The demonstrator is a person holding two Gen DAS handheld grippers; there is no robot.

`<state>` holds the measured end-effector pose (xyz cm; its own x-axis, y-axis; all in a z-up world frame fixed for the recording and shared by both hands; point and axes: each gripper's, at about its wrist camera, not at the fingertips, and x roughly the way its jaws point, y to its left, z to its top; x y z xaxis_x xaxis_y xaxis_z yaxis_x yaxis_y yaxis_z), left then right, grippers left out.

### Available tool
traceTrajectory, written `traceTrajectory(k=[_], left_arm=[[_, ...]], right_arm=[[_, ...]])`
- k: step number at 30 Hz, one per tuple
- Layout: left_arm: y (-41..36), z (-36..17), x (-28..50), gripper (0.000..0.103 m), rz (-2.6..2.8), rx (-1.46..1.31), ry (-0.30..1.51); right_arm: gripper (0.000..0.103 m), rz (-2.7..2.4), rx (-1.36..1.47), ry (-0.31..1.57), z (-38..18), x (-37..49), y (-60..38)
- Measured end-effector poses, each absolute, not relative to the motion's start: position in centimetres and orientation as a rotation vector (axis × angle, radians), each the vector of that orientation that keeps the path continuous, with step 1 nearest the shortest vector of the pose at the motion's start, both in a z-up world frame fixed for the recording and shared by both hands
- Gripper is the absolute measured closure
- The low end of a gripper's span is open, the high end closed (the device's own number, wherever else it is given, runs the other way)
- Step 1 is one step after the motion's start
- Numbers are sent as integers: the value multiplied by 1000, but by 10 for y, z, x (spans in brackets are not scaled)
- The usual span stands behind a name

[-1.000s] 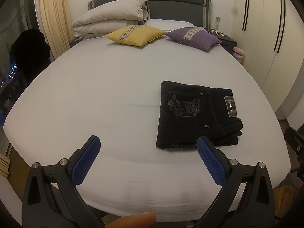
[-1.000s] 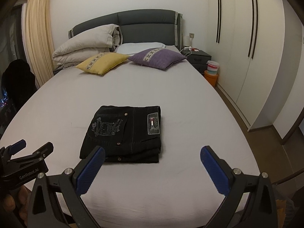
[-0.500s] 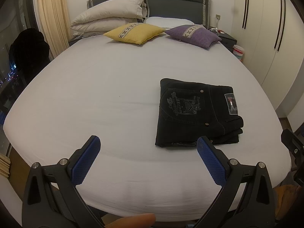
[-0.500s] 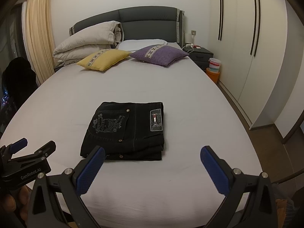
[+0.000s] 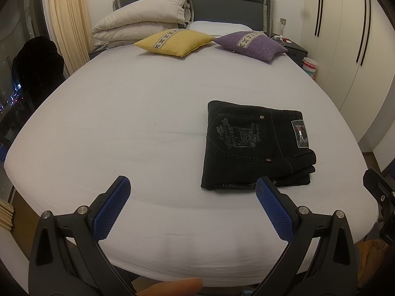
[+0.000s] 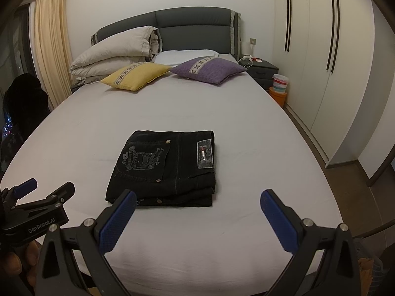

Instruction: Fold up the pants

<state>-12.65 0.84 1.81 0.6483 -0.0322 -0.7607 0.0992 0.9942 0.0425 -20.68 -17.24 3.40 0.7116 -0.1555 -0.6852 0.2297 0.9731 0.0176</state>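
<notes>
On the white bed [image 6: 172,113], near its foot end, lie the black pants [image 6: 165,170]. They are already folded into a neat, flat stack with the back pocket on top. The layers show at the near edge, and one corner sticks out a little past the rest.

Both tongs hang above the foot of the bed, well apart from the pants. The left tongs [image 5: 190,197] are spread wide and hold nothing. The right tongs [image 6: 197,209] are spread wide too, with nothing between them.

The folding looks done, or almost done. If anything is left, it is likely just a tidy-up: a soft press on top to flatten the stack, and a small push on the corner that sticks out. A gentle, straight-down touch would be best, because a sideways drag could slide the layers apart.

The pocket [image 6: 144,159] has pale stitched writing that seems to say "Happy Valentine's Day", though it is sideways and hard to read. A small patch [image 6: 205,153] sits by the waist with a red and white mark; its words are too small to tell. The side of the left tongs reads "GenRobot.AI" in the right view.
</notes>
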Motion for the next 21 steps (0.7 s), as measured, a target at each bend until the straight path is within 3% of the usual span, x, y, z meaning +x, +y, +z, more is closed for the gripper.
traceTrajectory(k=[21], left_arm=[[7, 13, -128, 0, -74, 83, 870]], right_arm=[[0, -206, 107, 760, 25, -209, -164]])
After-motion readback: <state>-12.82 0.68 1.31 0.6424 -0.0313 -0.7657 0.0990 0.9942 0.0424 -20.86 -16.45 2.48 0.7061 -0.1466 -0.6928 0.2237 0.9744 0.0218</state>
